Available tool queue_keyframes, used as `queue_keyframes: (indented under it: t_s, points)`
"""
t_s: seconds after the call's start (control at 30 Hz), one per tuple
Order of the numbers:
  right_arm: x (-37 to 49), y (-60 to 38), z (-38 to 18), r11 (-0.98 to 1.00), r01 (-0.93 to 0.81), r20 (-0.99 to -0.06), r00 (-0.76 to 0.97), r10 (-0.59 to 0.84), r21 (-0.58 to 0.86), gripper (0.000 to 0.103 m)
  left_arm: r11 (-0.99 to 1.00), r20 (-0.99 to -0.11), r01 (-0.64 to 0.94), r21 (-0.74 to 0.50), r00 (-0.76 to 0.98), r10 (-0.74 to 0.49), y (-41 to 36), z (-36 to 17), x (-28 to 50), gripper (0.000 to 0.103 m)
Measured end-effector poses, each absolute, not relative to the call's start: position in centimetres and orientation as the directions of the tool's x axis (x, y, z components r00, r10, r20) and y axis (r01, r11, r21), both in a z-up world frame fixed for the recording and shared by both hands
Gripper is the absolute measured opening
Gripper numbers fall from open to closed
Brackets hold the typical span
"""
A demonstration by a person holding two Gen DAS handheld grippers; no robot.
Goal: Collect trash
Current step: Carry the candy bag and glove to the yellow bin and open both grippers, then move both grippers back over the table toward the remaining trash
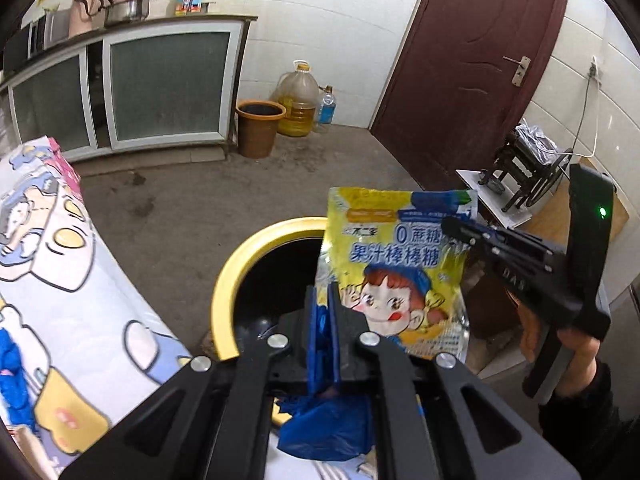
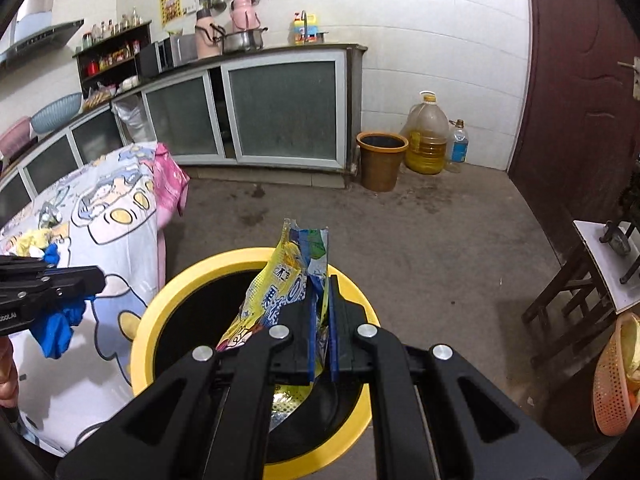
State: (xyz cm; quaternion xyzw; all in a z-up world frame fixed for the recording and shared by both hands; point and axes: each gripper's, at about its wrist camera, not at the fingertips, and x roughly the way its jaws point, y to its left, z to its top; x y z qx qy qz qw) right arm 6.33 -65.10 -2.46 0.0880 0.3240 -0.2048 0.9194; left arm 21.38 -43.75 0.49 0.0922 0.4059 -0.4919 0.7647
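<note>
My left gripper (image 1: 324, 320) is pressed together on a crumpled blue plastic bag (image 1: 324, 432), its lower part hidden behind the fingers. My right gripper (image 2: 320, 312) pinches a yellow lollipop wrapper (image 2: 276, 292) over the yellow-rimmed trash bin (image 2: 160, 312), beside the cartoon-clothed surface (image 2: 116, 208).

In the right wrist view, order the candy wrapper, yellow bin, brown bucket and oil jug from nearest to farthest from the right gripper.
1. Candy wrapper, pinched in the right gripper.
2. Yellow bin, right beneath it.
3. Brown bucket, across the floor by the cabinet.
4. Oil jug, just beyond the bucket, at the wall.
</note>
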Motion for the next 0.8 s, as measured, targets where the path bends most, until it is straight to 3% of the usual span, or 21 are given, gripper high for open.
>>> queue_keyframes:
  t_s: [0.07, 0.13, 0.17, 0.2, 0.23, 0.27, 0.3, 0.5, 0.8]
  points:
    - [7.1, -64.9, -2.6, 0.896, 0.443, -0.641, 0.689, -0.338, 0.004, 0.007, 0.502, -0.710, 0.823, -0.266, 0.185, -0.680, -44.4, 0.1, 21.5, 0.009]
    - [7.3, -65.3, -2.8, 0.886, 0.463, -0.643, 0.677, -0.360, -0.008, 0.010, 0.498, -0.705, 0.817, -0.290, 0.170, -0.689, -44.7, -0.1, 21.7, 0.035]
    - [7.5, -65.5, -2.9, 0.885, 0.466, -0.655, 0.668, -0.354, -0.003, 0.015, 0.506, -0.701, 0.812, -0.293, 0.177, -0.690, -44.7, -0.1, 21.8, 0.063]
    - [7.5, -65.8, -3.0, 0.878, 0.479, -0.660, 0.659, -0.360, -0.001, 0.029, 0.515, -0.691, 0.806, -0.291, 0.195, -0.696, -44.5, 0.1, 21.8, 0.083]
    - [7.4, -66.1, -3.0, 0.872, 0.490, -0.662, 0.654, -0.367, 0.001, 0.039, 0.525, -0.676, 0.800, -0.289, 0.218, -0.704, -44.2, 0.3, 21.9, 0.089]
    - [7.2, -66.3, -3.0, 0.869, 0.494, -0.657, 0.657, -0.369, 0.007, 0.057, 0.530, -0.669, 0.798, -0.288, 0.228, -0.708, -43.9, 0.4, 21.9, 0.092]
    - [6.8, -66.5, -2.9, 0.865, 0.501, -0.648, 0.664, -0.372, 0.018, 0.059, 0.528, -0.658, 0.797, -0.294, 0.231, -0.716, -43.5, 0.6, 21.9, 0.093]
    - [5.6, -65.9, -2.0, 0.859, 0.512, -0.635, 0.665, -0.394, 0.003, 0.059, 0.592, -0.643, 0.755, -0.283, 0.308, -0.701, -40.1, 1.2, 22.7, 0.095]
    - [4.7, -62.5, 0.3, 0.889, 0.453, -0.570, 0.747, -0.343, 0.059, 0.059, 0.701, -0.563, 0.668, -0.248, 0.490, -0.666, -28.5, 5.0, 23.6, 0.095]
